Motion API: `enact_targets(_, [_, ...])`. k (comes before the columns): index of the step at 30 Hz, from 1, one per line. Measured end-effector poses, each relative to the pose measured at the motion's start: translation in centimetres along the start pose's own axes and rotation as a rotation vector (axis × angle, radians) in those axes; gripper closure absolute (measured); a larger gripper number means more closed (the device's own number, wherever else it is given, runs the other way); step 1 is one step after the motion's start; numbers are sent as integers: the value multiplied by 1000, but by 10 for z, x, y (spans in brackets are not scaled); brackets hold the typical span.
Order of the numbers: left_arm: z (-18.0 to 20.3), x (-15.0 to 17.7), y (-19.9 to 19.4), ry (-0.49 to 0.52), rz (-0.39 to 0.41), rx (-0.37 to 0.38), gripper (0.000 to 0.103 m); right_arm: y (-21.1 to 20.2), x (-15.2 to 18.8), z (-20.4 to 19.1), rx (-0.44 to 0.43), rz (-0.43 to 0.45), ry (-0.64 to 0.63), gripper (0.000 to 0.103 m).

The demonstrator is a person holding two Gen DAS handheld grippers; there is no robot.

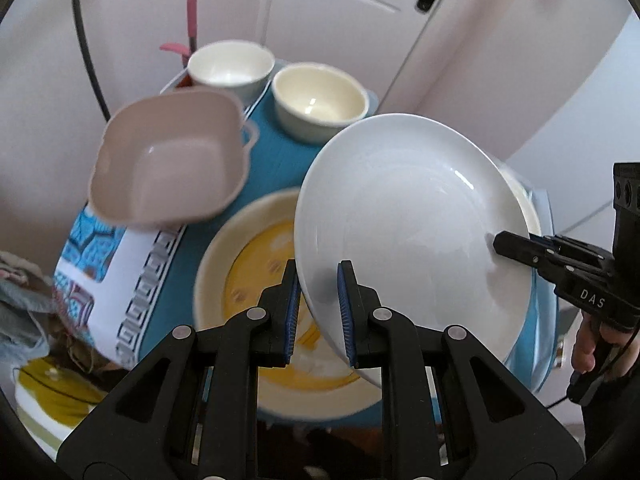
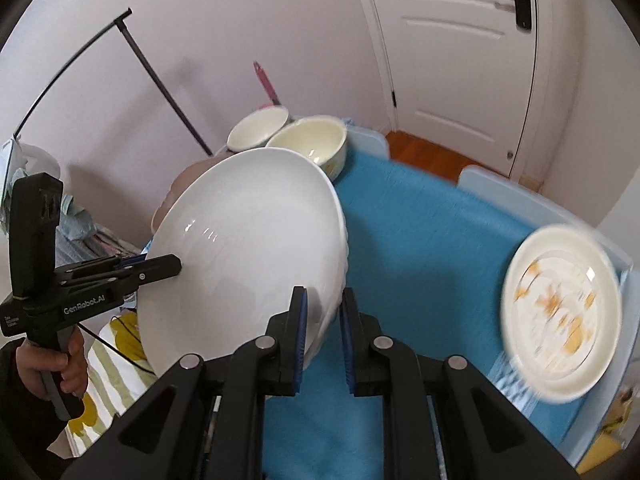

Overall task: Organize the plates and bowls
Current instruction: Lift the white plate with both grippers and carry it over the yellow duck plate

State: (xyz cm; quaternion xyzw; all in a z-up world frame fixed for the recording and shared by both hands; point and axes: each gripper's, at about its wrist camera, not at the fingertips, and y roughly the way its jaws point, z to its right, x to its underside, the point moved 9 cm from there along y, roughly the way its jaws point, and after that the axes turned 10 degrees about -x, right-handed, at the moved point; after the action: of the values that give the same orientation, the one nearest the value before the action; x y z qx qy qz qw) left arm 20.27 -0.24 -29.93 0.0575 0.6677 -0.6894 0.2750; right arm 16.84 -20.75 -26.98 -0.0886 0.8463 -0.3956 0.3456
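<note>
We hold the white plate tilted above the surface, left tool and right tool each pinching opposite rim edges; glazed, slippery, breakable, so rim grips suit it.

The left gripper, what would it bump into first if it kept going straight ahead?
Probably the white plate: its rim already sits between the left gripper fingers. Beyond lies the yellow-patterned plate, though depth is unclear.

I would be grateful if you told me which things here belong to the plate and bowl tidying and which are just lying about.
Part of the job: white plate, held at its rim by left gripper and right gripper; yellow-patterned plate; pink square bowl; two cream bowls.

Just lying about: door; pink clips; crumpled cloth.
</note>
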Motion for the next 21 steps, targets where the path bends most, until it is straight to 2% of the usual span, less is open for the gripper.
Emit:
enact_targets(8, [-34, 30, 33, 35, -90, 53, 87, 38, 35, -15, 41, -5, 113, 88])
enact_targets(13, [-36, 27, 53, 68, -113, 80, 87, 47, 42, -13, 90, 7, 158, 88])
enact_targets(21, [-36, 24, 67, 143, -120, 66, 86, 58, 47, -13, 147, 16, 203, 88])
